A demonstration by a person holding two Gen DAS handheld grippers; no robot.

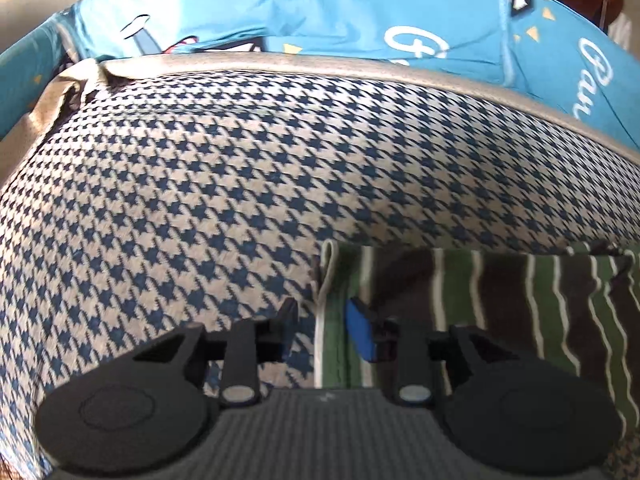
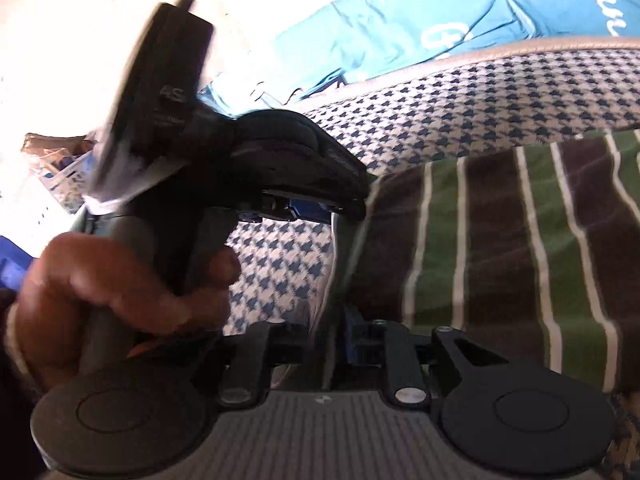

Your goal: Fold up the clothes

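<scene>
A folded garment with green, brown and white stripes (image 1: 500,320) (image 2: 500,240) lies on a blue-and-white houndstooth cushion (image 1: 200,180) (image 2: 460,92). My left gripper (image 1: 322,324) stands open astride the garment's left hem, one finger over the cushion and the blue pad (image 1: 360,332) over the cloth. In the right wrist view that same left gripper (image 2: 316,210) sits at the hem's far end, held by a person's hand (image 2: 120,280). My right gripper (image 2: 328,332) straddles the near end of the hem. Its jaws stand slightly apart around the hem, so I read it as open, though the picture is blurred.
Beyond the cushion's grey piped edge (image 1: 320,65) lies a bright blue printed fabric with white lettering (image 1: 320,8) (image 2: 400,20). A white slatted basket (image 2: 48,184) stands at the far left. Bare houndstooth surface stretches left of the garment.
</scene>
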